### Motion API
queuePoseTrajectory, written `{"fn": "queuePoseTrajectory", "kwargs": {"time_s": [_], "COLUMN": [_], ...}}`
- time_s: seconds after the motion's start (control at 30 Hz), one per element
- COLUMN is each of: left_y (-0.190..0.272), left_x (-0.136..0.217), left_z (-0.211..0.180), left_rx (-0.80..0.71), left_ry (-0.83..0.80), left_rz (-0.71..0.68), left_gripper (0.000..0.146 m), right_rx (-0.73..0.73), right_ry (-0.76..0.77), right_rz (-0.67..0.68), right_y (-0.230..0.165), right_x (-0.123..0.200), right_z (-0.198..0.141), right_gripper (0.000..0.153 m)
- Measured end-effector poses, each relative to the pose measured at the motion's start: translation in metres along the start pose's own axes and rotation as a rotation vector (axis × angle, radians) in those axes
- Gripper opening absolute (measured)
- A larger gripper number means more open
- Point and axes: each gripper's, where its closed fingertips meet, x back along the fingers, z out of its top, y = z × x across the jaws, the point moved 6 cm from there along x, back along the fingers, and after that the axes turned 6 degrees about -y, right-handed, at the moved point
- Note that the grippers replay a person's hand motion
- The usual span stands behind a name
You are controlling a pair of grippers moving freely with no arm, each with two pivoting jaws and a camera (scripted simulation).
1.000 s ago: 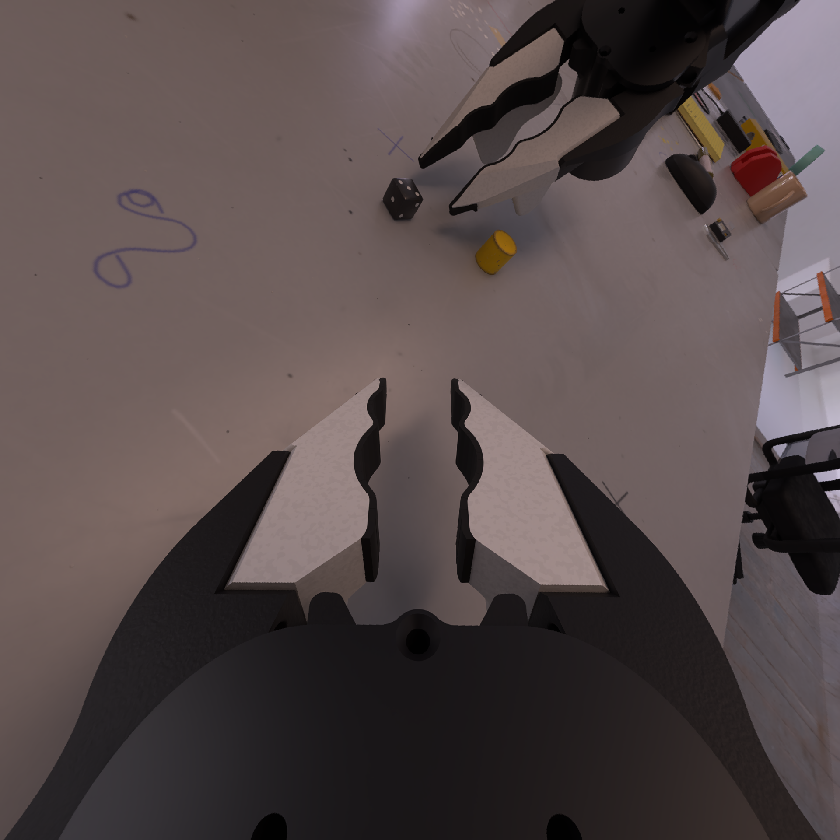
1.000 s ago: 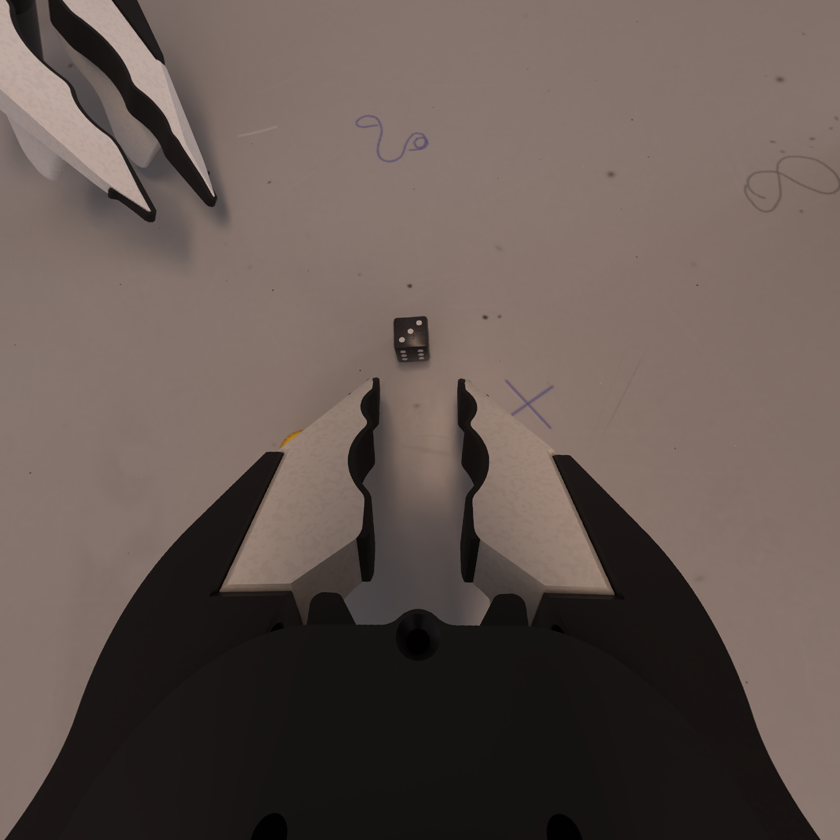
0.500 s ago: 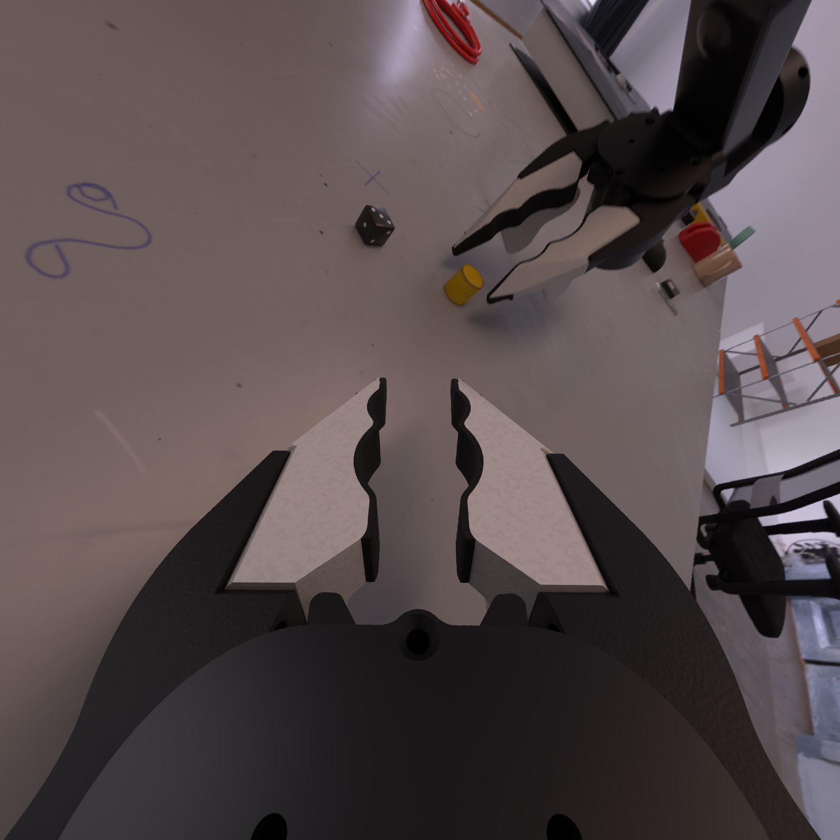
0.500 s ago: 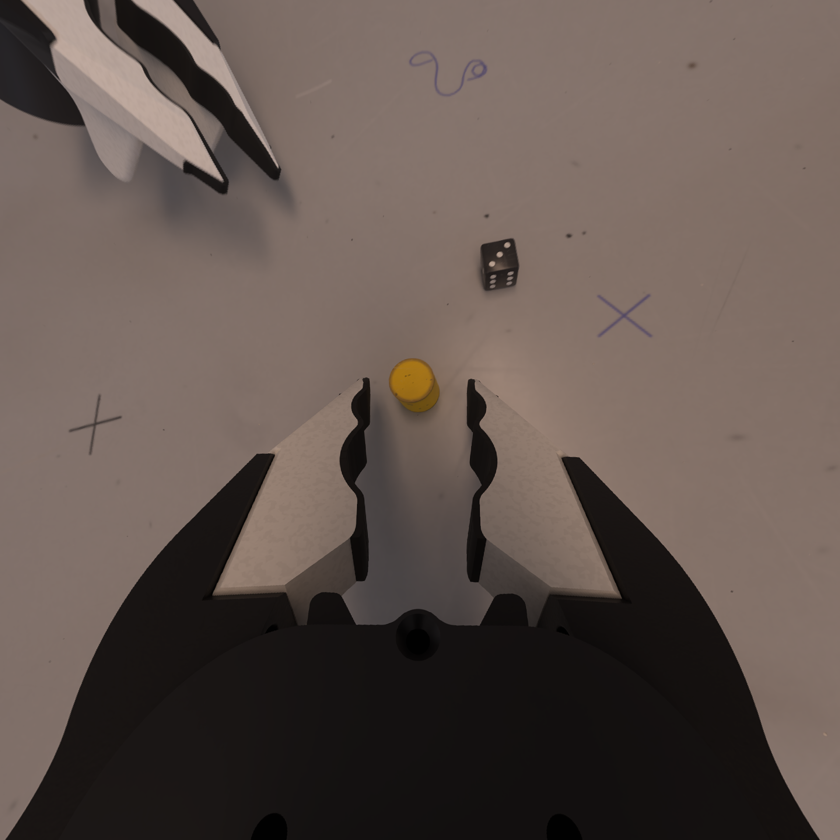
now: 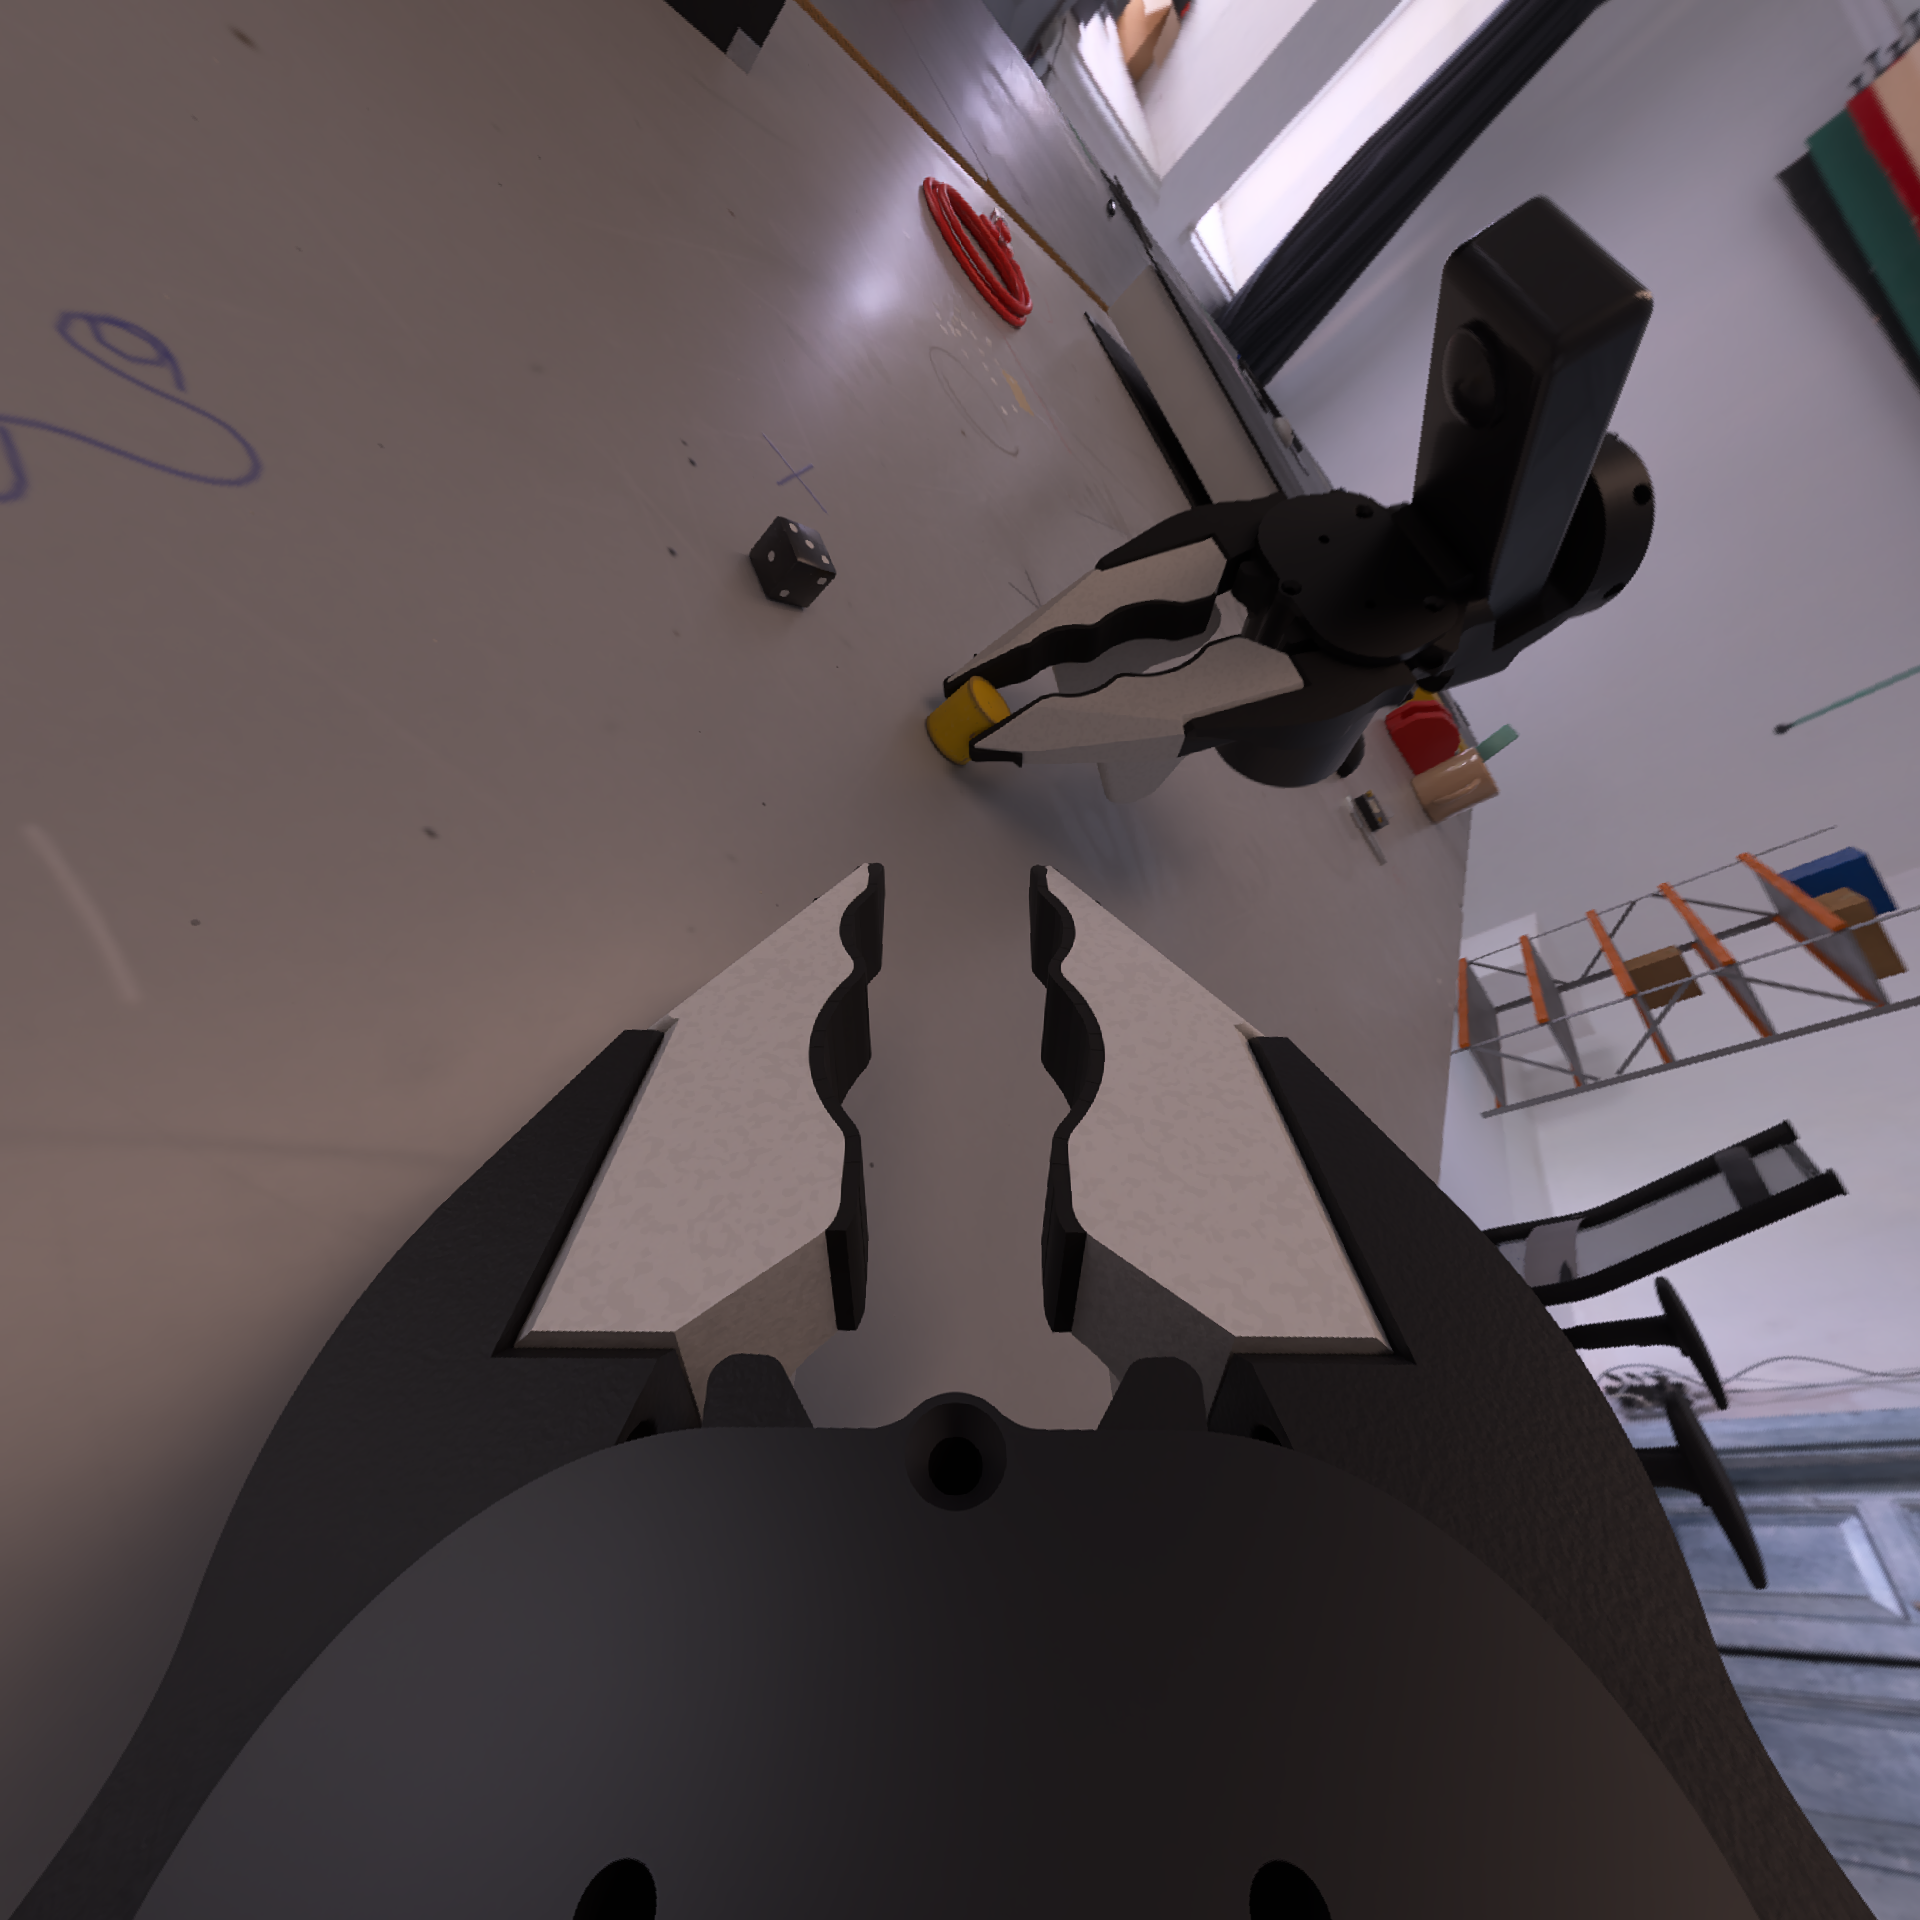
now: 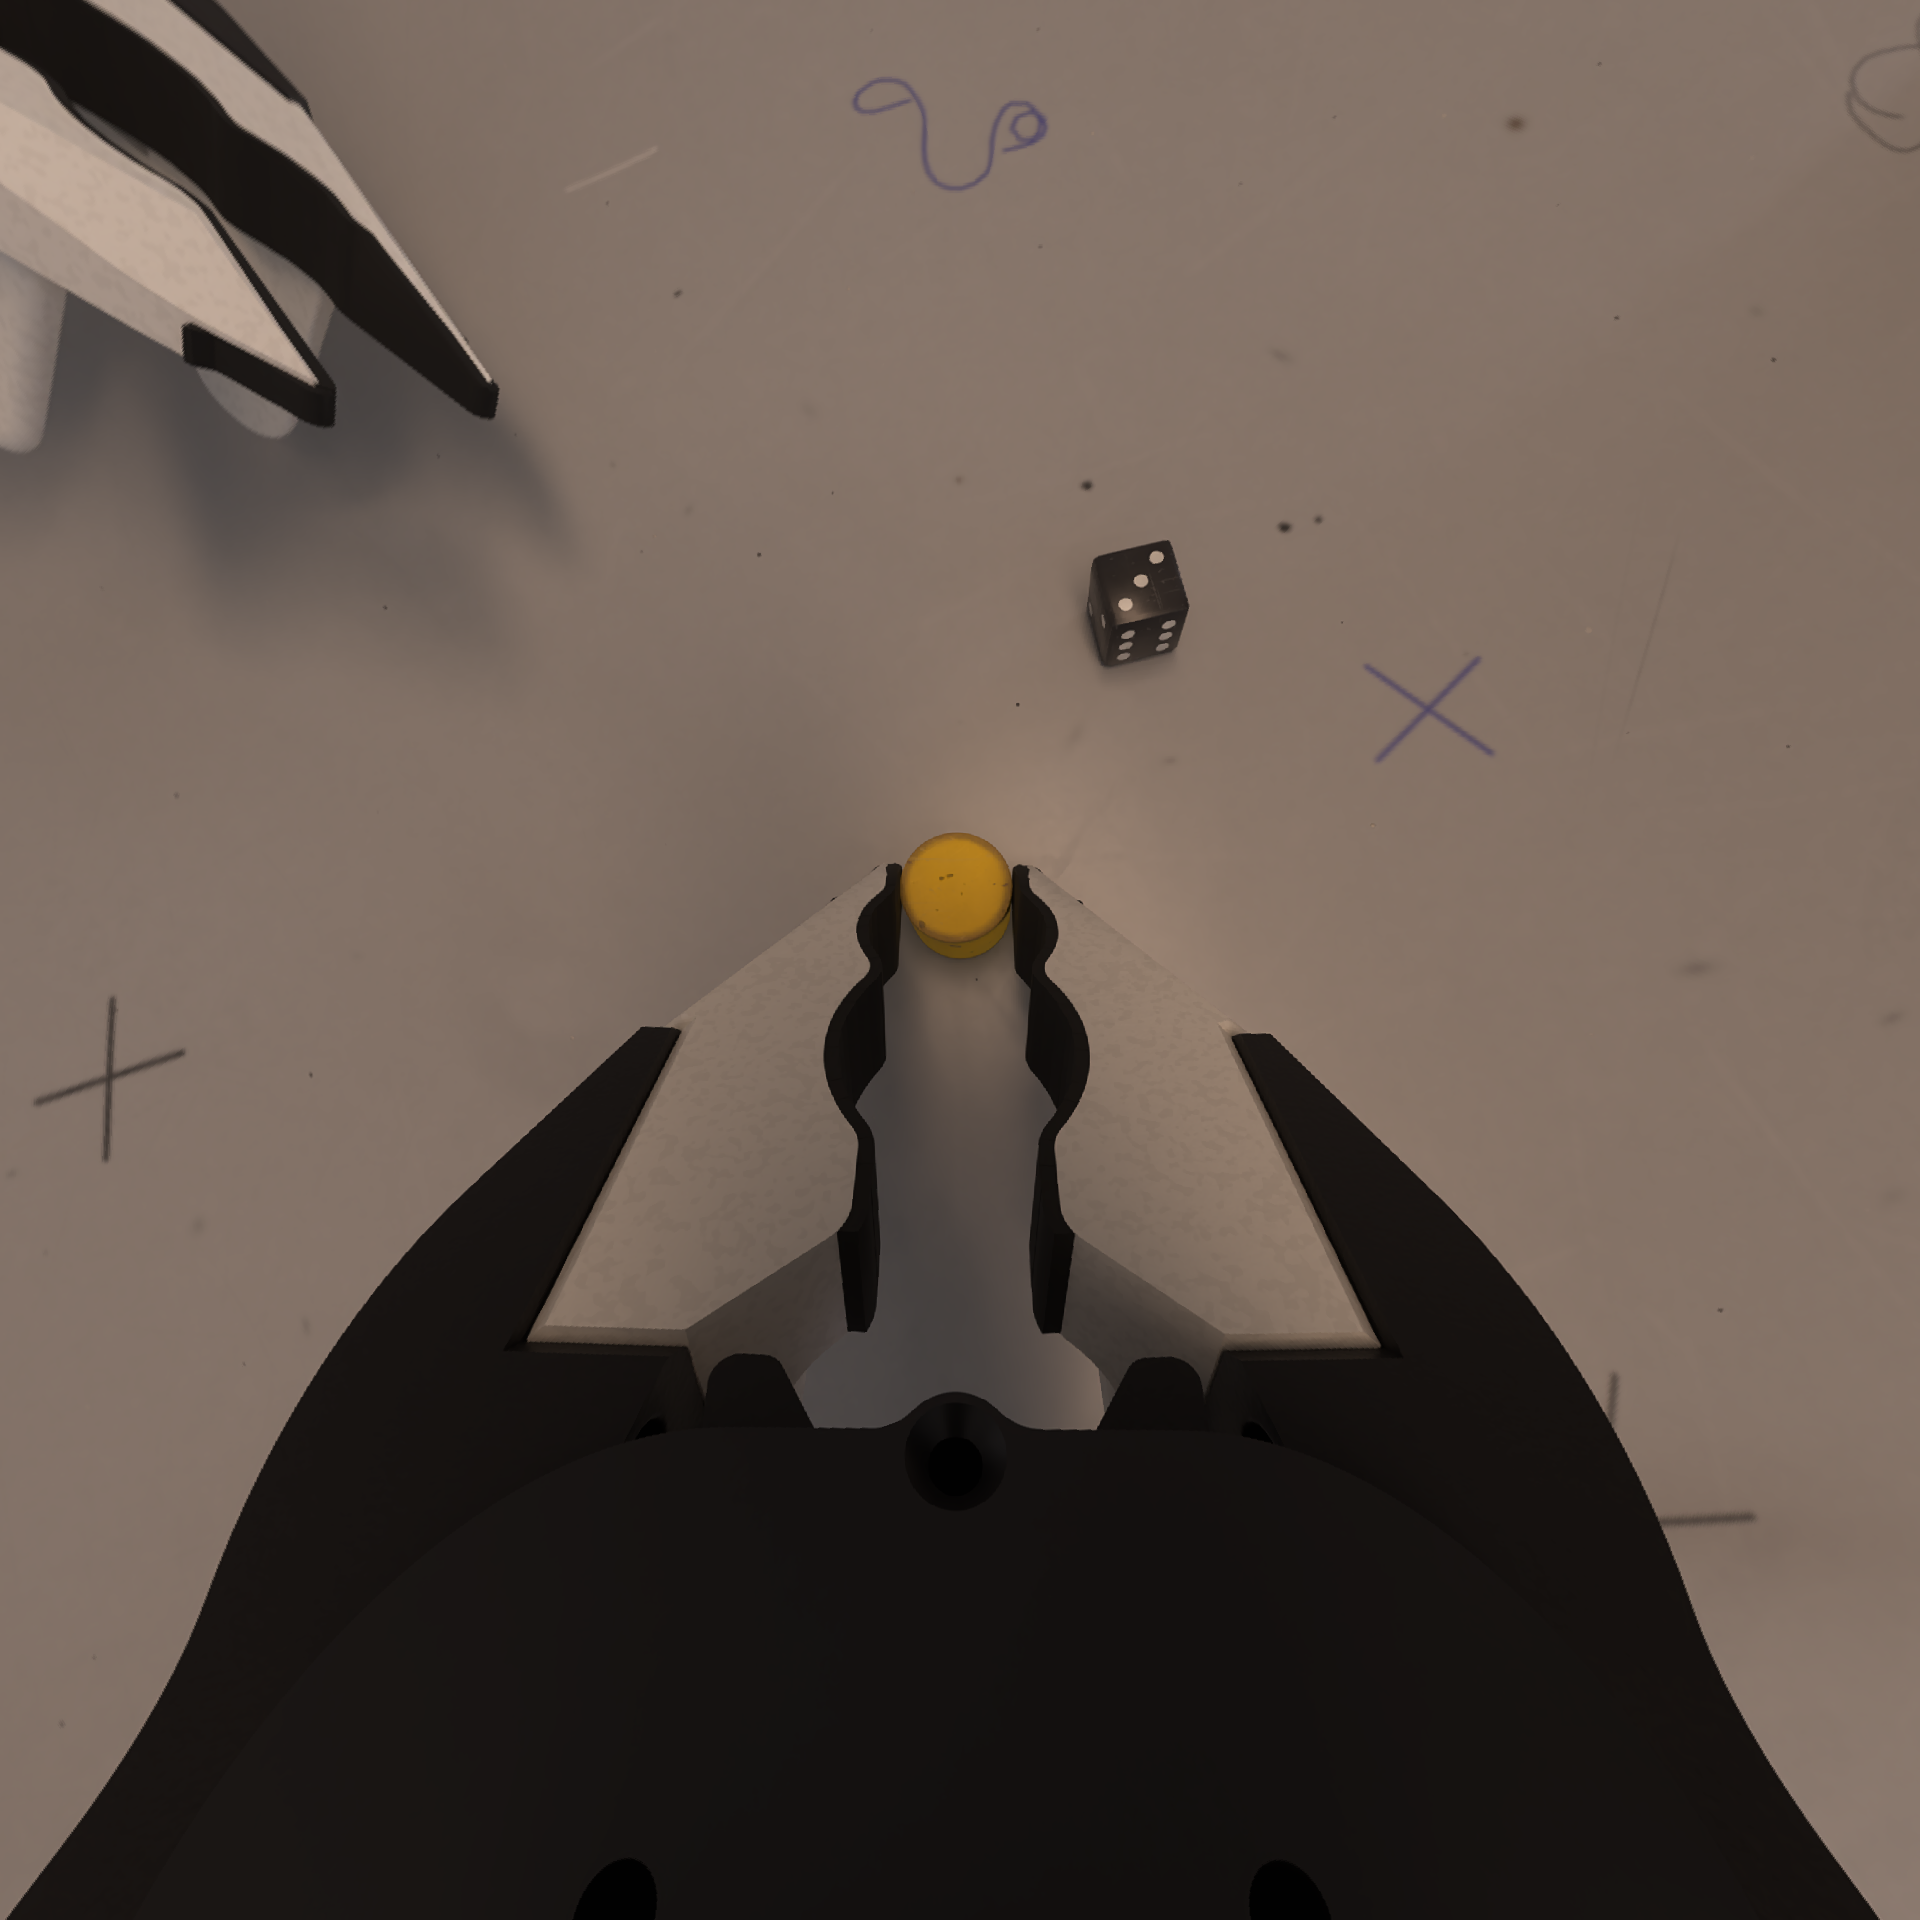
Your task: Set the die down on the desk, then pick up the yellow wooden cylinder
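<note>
The yellow wooden cylinder point(image 6: 954, 894) stands upright on the grey desk point(image 6: 1455, 1039). My right gripper point(image 6: 954, 883) is shut on it, one fingertip against each side. In the left wrist view the cylinder point(image 5: 961, 719) sits on the desk between the right gripper's point(image 5: 964, 717) tips. The black die point(image 6: 1138, 601) rests on the desk, apart from the gripper, ahead and to the right; it also shows in the left wrist view point(image 5: 792, 561). My left gripper point(image 5: 956, 878) is open and empty above the desk, also seen top left in the right wrist view point(image 6: 400, 400).
A red cable coil point(image 5: 982, 255) lies far back on the desk point(image 5: 416, 727). A red container point(image 5: 1421, 732) and a tan object point(image 5: 1455, 790) sit near the right desk edge. A shelf rack point(image 5: 1714, 966) and a chair point(image 5: 1662, 1247) stand beyond it.
My right gripper moved off the die to the yellow cylinder, came down around it and closed its fingers on it. The left gripper tilted, staying open.
</note>
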Motion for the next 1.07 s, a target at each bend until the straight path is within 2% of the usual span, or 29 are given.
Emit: {"fn": "queuePoseTrajectory", "kwargs": {"time_s": [0.2, 0.5, 0.77, 1.07], "left_y": [0.000, -0.004, 0.003, 0.003], "left_x": [-0.004, -0.024, -0.046, -0.052], "left_z": [0.000, -0.003, -0.005, 0.000], "left_rx": [0.083, 0.370, 0.495, 0.564], "left_ry": [0.024, 0.065, 0.066, 0.113], "left_rz": [-0.023, -0.122, -0.164, -0.141], "left_gripper": [0.028, 0.028, 0.032, 0.040], "right_rx": [-0.072, -0.231, -0.275, -0.287], "right_ry": [0.046, 0.147, 0.204, 0.279], "right_rz": [-0.015, 0.025, 0.025, 0.050], "right_y": [-0.004, -0.013, -0.029, -0.045], "right_x": [0.000, 0.000, -0.001, 0.004], "right_z": [0.002, 0.005, 0.008, 0.014], "right_gripper": [0.021, 0.021, 0.021, 0.021]}}
